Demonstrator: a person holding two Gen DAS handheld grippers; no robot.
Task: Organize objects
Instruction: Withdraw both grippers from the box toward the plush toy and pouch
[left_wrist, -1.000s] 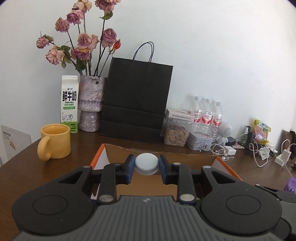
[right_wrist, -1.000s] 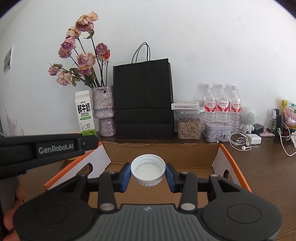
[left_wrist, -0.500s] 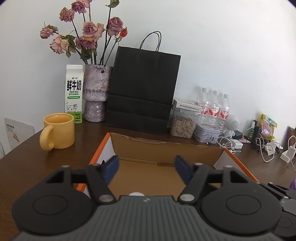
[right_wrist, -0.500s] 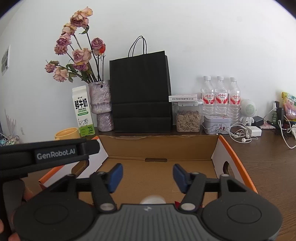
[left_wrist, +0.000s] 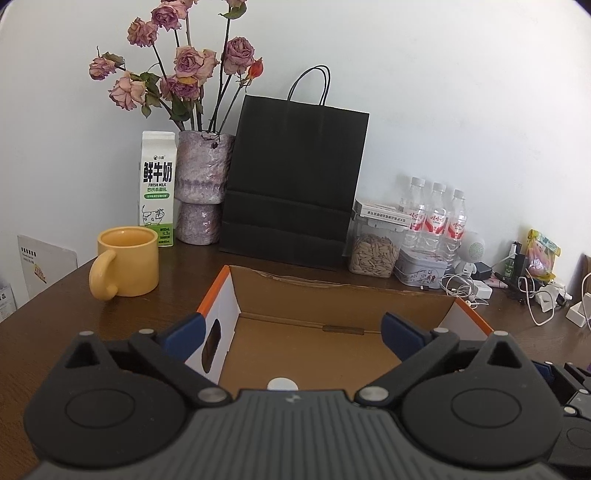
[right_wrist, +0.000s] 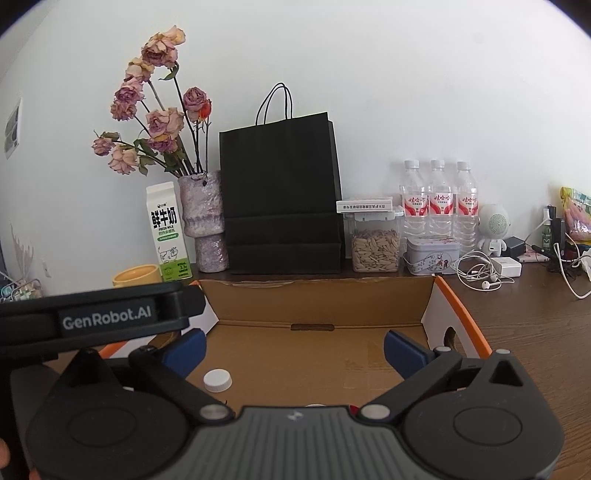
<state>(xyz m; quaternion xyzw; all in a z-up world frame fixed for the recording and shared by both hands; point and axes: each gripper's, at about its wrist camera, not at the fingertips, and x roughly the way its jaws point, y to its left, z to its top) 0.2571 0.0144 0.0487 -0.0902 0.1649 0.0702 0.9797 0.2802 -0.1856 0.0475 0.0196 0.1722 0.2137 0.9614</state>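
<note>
Left wrist view, from left to right: a yellow mug (left_wrist: 127, 261) stands on the dark wooden table (left_wrist: 51, 314), then an open cardboard box (left_wrist: 332, 295) with orange edges, then a cluster of water bottles (left_wrist: 436, 221) far right. The left gripper (left_wrist: 293, 334) hangs over the box, its blue-padded jaws just opened wide with nothing between them; a white bottle cap (left_wrist: 282, 384) lies on the box floor just below. In the right wrist view a second white cap (right_wrist: 217, 380) lies on the box floor at the left, near the right gripper (right_wrist: 295, 345), whose jaws have likewise just spread fully apart, empty
</note>
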